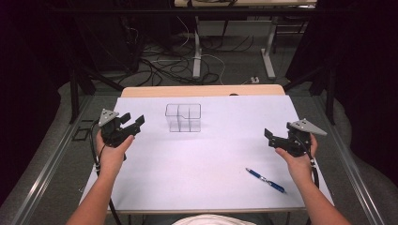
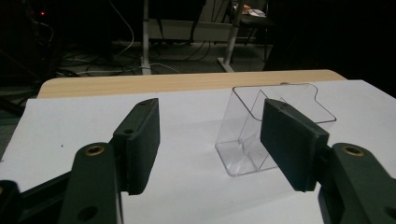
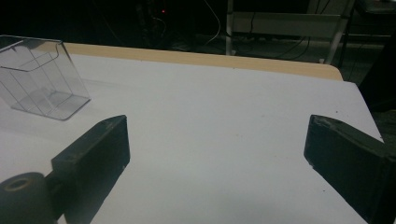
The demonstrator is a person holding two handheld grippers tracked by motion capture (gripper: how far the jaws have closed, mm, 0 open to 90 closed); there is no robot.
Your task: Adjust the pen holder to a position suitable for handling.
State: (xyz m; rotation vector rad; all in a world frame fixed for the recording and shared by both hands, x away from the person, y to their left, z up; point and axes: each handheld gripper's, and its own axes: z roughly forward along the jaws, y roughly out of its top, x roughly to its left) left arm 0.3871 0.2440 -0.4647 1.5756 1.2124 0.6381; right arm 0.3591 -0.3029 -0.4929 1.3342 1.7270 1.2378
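Both the left gripper and the right gripper hang spread and empty; the clear organizer stands toward the tabletop's far edge, the blue pen near its front right corner.

Clear plastic organizer box: transparent, compartmented by thin inner walls, open-topped, upright, empty; toward far middle of white table sheet. Blue pen: lying flat, diagonal, near front right of same sheet, well apart from box.

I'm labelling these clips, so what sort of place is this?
Probably a lab or recording workspace: a white-covered wooden table, loose cables on the grey floor, metal desk legs behind, and dark curtains around.
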